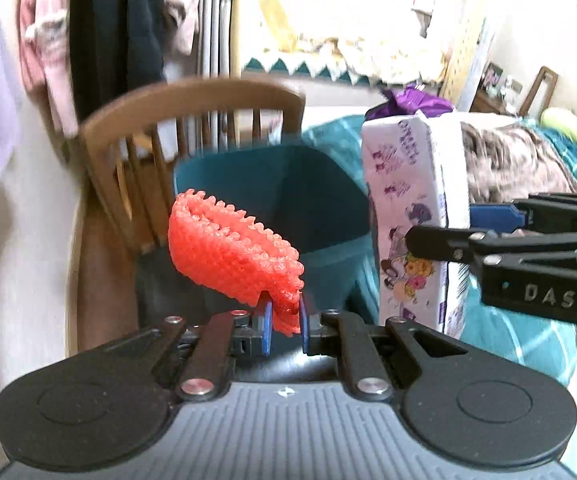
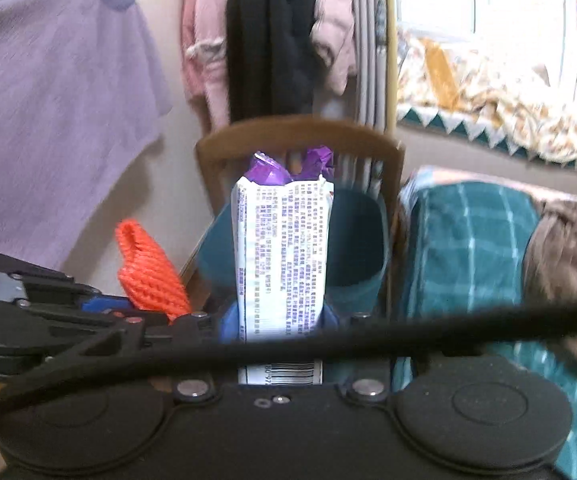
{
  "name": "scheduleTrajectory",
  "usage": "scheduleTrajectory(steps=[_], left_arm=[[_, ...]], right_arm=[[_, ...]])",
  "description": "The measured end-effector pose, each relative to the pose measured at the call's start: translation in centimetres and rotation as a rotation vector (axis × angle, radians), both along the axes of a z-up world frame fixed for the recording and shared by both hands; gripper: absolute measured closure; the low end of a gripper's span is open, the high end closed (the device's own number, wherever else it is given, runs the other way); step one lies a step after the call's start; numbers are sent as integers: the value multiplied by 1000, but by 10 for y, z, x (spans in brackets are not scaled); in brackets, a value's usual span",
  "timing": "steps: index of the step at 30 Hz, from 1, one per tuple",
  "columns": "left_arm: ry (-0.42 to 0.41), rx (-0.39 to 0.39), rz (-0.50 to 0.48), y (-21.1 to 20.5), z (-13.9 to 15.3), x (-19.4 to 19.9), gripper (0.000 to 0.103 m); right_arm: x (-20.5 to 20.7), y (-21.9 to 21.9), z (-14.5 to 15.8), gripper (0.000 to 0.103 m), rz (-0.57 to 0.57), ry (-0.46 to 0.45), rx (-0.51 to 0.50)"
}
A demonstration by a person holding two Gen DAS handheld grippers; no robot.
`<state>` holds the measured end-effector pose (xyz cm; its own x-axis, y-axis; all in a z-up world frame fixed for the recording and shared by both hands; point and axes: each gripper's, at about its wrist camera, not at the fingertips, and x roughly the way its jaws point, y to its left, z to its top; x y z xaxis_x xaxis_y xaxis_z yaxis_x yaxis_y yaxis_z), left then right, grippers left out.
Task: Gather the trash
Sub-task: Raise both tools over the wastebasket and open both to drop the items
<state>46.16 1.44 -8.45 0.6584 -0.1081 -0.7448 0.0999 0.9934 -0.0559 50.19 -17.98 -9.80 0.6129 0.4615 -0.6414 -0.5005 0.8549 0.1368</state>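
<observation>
With the orange foam net (image 1: 234, 254) pinched only by its edge in the left gripper (image 1: 284, 322) and the white carton (image 2: 282, 256) clamped in the right gripper (image 2: 278, 322), either may be dropped short of the teal bin (image 1: 288, 200) at 12 o'clock.

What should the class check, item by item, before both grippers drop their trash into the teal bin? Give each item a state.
1. Left gripper pinches the orange foam net at its lower edge: ok.
2. Right gripper clamps the white printed box between its blue pads: ok.
3. Teal bin mouth is open and unobstructed: ok.
4. Net is directly over the bin opening: cannot tell; it overlaps the bin in the left wrist view, but depth is unclear.
5. Box is over the bin opening: cannot tell, same reason.
6. Black cable crossing the right wrist view is clear of the box: cannot tell.
</observation>
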Motion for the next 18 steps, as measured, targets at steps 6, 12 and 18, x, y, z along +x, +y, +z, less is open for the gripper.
scheduleTrajectory(steps=[6, 12, 18], left_arm=[[-3, 20, 17, 2, 10, 80, 90], [95, 22, 45, 15, -10, 116, 90], [192, 34, 36, 11, -49, 137, 90]], right_arm=[[59, 18, 9, 61, -34, -59, -12], [102, 32, -5, 61, -69, -59, -24], [125, 45, -34, 61, -105, -12, -57]])
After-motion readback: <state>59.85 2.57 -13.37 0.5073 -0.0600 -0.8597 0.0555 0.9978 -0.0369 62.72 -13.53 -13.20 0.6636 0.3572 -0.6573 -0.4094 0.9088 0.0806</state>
